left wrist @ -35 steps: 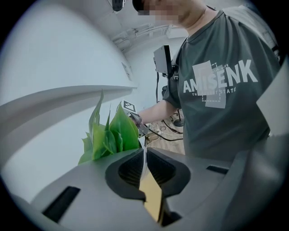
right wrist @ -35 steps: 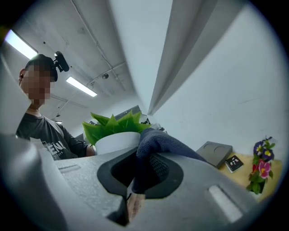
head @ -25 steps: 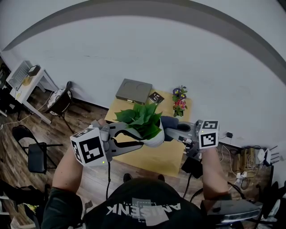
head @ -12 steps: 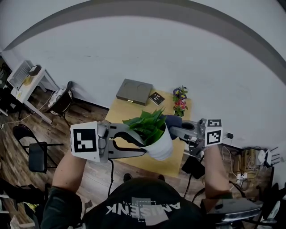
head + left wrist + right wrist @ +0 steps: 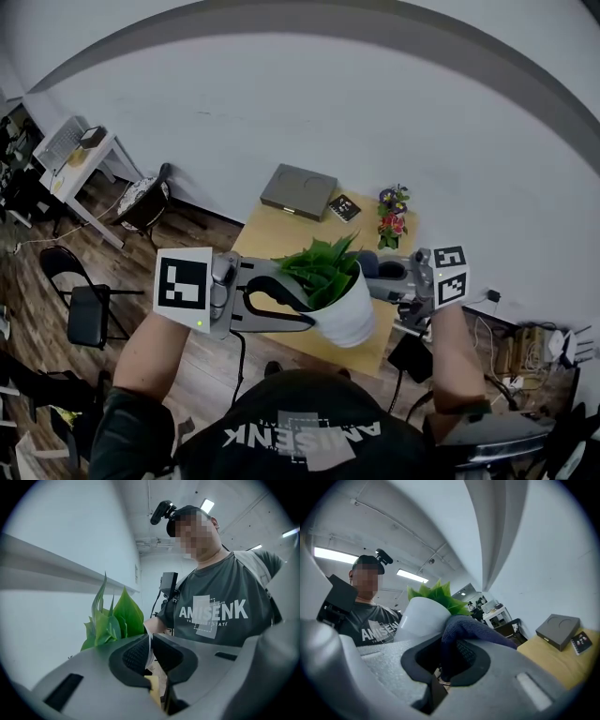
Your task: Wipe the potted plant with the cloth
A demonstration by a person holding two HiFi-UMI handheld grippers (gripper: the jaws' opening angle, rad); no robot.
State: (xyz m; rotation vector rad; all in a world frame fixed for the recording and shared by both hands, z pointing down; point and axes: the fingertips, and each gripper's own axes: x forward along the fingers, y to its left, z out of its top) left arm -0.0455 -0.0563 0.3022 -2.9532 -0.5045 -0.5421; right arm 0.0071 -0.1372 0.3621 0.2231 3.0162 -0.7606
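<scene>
The potted plant, green leaves (image 5: pixel 323 270) in a white pot (image 5: pixel 349 317), hangs tilted in the air above the table's near edge. My left gripper (image 5: pixel 306 302) is shut on the pot's thin rim (image 5: pixel 150 645), with the leaves (image 5: pixel 115 620) just beyond its jaws. From the right, my right gripper (image 5: pixel 373 272) is shut on a dark blue cloth (image 5: pixel 367 262). In the right gripper view the cloth (image 5: pixel 473 630) bulges out of the jaws right beside the pot (image 5: pixel 421 617) and the leaves (image 5: pixel 437 595). Whether the cloth touches the pot I cannot tell.
The wooden table (image 5: pixel 277 239) carries a grey flat box (image 5: pixel 300 190), a black card (image 5: pixel 343 207) and a small pot of flowers (image 5: pixel 394 214) along its far edge by the wall. Chairs (image 5: pixel 86 314) and a white desk (image 5: pixel 80 155) stand to the left; cables lie at right.
The left gripper has raised the pot off the table and tipped it over, its base swinging to the lower right. The right gripper with the cloth has stayed close at the pot's right.
</scene>
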